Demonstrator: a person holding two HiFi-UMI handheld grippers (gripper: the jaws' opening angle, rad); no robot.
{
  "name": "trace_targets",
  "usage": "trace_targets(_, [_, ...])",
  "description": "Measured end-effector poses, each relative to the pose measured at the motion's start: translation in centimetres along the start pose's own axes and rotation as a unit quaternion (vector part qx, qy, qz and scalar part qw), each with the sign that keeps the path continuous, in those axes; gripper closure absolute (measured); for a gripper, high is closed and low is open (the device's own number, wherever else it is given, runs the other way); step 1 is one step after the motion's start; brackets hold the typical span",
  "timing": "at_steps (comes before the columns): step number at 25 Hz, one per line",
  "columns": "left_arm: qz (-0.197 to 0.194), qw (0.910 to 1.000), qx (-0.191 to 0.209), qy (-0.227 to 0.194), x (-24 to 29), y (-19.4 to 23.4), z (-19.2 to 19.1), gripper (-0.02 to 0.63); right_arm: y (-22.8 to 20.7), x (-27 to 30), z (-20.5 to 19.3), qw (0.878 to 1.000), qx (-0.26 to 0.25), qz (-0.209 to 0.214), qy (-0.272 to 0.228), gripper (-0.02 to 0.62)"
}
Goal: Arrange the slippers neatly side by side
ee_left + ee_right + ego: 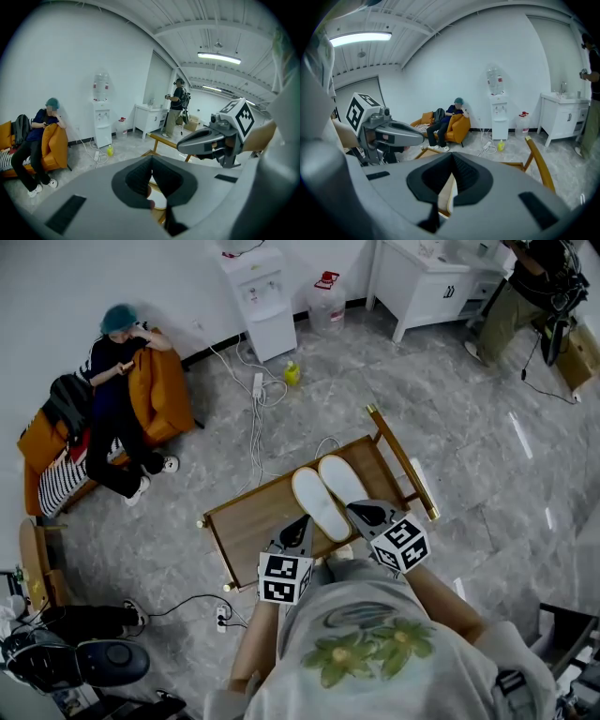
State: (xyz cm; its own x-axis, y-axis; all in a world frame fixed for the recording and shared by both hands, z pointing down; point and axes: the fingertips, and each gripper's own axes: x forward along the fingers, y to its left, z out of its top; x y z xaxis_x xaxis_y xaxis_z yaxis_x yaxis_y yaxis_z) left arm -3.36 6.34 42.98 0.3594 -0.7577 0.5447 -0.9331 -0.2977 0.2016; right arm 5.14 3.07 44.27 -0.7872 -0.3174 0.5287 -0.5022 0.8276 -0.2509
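Note:
Two white slippers lie side by side on a low wooden table (248, 531), soles up, the left slipper (318, 504) touching the right slipper (341, 480). My left gripper (304, 521) hangs just short of the left slipper's near end, jaws shut and empty. My right gripper (362, 513) sits at the near end of the right slipper, also shut with nothing in it. In the left gripper view the left gripper (152, 160) has its pads together and the right gripper (187, 143) shows to the right. In the right gripper view the right gripper (452, 158) is shut too.
A person sits on an orange sofa (164, 390) at the left. A water dispenser (259, 298), a yellow bottle (292, 373) and cables (255, 404) lie beyond the table. A white cabinet (422, 282) and a standing person (520, 296) are at the top right.

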Motion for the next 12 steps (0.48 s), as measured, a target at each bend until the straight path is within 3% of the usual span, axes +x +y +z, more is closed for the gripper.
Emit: trace_targets(12, [0.004,0.9999,-0.006,0.009,-0.62,-0.16,-1.04,0.591,-0.27,-0.53,-0.75,1.000,0.000,-0.010,0.006,0.589])
